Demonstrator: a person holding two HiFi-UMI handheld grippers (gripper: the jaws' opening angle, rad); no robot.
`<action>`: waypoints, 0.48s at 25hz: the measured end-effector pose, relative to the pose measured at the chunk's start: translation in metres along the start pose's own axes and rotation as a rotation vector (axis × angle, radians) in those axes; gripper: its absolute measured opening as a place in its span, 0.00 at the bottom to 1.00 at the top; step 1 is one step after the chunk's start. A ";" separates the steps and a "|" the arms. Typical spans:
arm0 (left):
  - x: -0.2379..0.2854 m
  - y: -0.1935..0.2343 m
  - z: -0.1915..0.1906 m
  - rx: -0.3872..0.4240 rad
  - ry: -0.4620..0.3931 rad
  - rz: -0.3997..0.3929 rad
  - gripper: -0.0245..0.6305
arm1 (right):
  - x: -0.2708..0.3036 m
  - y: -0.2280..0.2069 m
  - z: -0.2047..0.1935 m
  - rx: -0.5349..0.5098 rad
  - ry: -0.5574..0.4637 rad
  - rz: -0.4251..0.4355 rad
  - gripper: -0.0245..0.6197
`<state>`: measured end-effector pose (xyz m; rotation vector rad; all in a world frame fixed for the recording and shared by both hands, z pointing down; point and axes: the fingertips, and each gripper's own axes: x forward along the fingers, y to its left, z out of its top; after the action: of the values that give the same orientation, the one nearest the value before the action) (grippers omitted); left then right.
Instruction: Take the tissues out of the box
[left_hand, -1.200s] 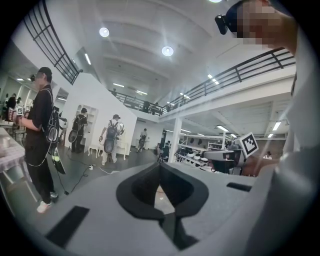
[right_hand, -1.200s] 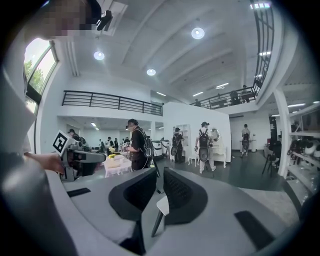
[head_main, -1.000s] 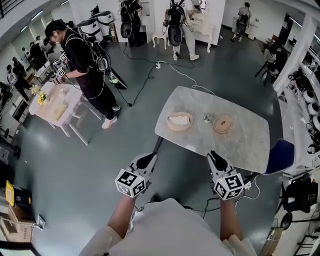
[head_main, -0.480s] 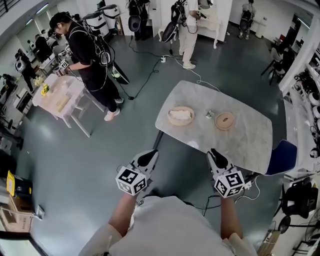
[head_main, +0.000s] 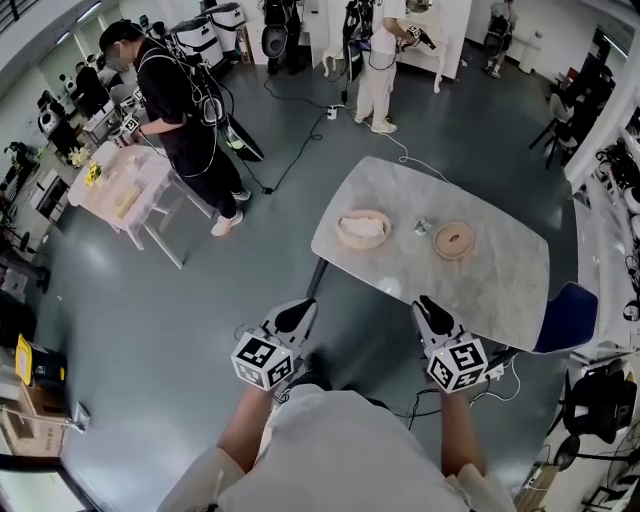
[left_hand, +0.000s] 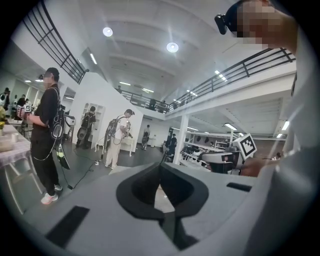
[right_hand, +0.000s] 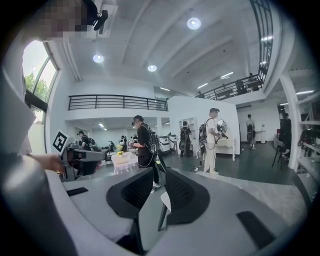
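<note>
On the marble table (head_main: 500, 290) stands a round wooden tissue box (head_main: 362, 229), open, with white tissue showing inside. Its round lid (head_main: 453, 240) lies to the right, and a small crumpled thing (head_main: 422, 227) sits between them. Both grippers hang in front of my body, short of the table's near edge and well apart from the box. My left gripper (head_main: 292, 317) (left_hand: 160, 167) has its tips together and holds nothing. My right gripper (head_main: 430, 311) (right_hand: 159, 172) points at the table edge, a clear gap between its jaws and nothing in it.
A blue chair (head_main: 565, 318) stands at the table's right. A person in black (head_main: 180, 110) works at a small table (head_main: 120, 190) far left; another in white (head_main: 380, 60) stands at the back. Cables (head_main: 300, 140) run across the grey floor.
Both grippers have stayed where they were. The view has shifted a little, so the table sits slightly lower right. The person in white at the back has moved.
</note>
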<state>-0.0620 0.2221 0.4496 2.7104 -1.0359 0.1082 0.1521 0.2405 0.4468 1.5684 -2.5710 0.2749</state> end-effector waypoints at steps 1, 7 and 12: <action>0.001 0.003 0.000 -0.002 0.000 0.001 0.05 | 0.004 0.000 0.000 -0.001 0.002 0.003 0.19; 0.018 0.034 -0.003 -0.020 0.009 0.001 0.05 | 0.038 -0.004 -0.002 -0.002 0.023 0.018 0.19; 0.049 0.062 0.004 -0.025 0.019 -0.028 0.05 | 0.071 -0.018 0.001 0.002 0.036 0.010 0.19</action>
<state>-0.0665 0.1445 0.4654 2.6949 -0.9876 0.1155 0.1358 0.1704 0.4616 1.5367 -2.5530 0.3035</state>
